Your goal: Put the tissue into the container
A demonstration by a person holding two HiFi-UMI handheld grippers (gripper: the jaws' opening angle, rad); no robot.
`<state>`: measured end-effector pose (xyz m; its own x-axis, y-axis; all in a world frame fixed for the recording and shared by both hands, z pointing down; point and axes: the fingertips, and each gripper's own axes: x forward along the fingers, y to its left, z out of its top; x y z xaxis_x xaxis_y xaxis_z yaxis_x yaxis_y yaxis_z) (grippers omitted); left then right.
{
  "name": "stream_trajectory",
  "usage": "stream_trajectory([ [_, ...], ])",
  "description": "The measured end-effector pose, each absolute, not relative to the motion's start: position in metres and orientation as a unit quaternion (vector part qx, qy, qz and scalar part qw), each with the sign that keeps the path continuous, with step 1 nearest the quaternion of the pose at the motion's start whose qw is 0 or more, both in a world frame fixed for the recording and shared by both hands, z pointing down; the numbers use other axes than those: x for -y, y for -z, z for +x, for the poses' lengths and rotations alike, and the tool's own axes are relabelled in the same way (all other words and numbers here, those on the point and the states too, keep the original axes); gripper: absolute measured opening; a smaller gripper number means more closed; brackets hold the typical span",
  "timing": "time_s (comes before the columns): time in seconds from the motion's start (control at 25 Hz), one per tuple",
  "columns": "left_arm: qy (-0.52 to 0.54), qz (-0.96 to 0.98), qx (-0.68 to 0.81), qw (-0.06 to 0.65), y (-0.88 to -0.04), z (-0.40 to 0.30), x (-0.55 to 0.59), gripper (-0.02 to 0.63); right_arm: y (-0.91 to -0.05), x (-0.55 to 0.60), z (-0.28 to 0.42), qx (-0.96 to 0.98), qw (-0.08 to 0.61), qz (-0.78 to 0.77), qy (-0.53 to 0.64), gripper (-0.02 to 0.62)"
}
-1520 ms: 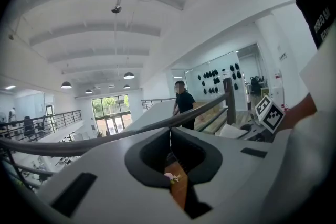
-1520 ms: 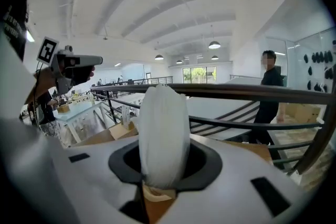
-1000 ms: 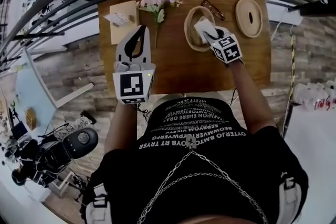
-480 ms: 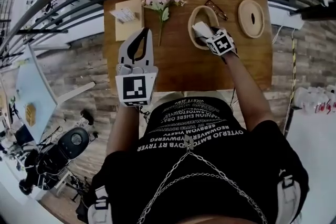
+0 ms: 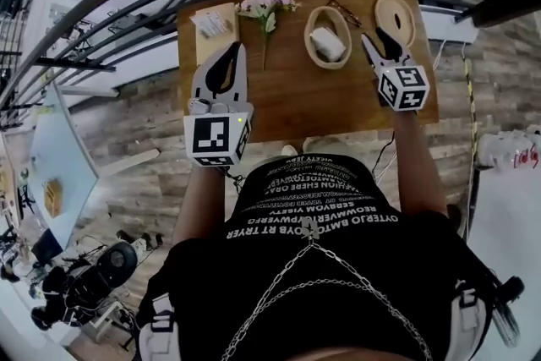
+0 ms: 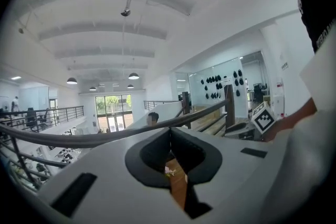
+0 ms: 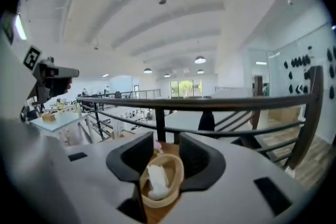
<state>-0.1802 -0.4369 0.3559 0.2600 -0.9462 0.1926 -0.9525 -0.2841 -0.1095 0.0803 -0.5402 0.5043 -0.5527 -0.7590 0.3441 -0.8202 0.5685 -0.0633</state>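
Head view shows me the tissue (image 5: 326, 44) lying inside the container (image 5: 314, 19). Just right of it, my right gripper (image 5: 376, 40) is closing on nothing. My left gripper (image 5: 230, 48) has its jaws together.

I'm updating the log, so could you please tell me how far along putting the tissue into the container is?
Done: the tissue lies inside the container. In hand: nothing; the right gripper hangs right of the container, jaws closing on nothing, and the left gripper is shut and empty. Left: nothing for the tissue; the lid lies apart on the table.
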Motion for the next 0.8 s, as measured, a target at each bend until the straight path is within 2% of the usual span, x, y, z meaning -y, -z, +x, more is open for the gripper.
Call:
stream_trajectory([
  [0.16,-0.09,0.802,0.59,-0.006,-0.339,-0.184,0.417,0.029,-0.425,0.499,0.093,0.867,0.106,0.486,-0.021,0.028],
  [0.2,-0.086,0.805,0.587,-0.01,-0.336,-0.183,0.413,0.029,-0.411,0.489,0.097,0.864,0.104,0.493,-0.008,0.017],
  [0.44,-0.087,0.816,0.571,-0.026,-0.327,-0.182,0.39,0.029,-0.358,0.433,0.108,0.845,0.098,0.524,0.036,0.014],
  [0.8,-0.079,0.831,0.55,-0.025,-0.324,-0.185,0.365,0.029,-0.344,0.393,0.108,0.83,0.099,0.548,0.034,0.014],
])
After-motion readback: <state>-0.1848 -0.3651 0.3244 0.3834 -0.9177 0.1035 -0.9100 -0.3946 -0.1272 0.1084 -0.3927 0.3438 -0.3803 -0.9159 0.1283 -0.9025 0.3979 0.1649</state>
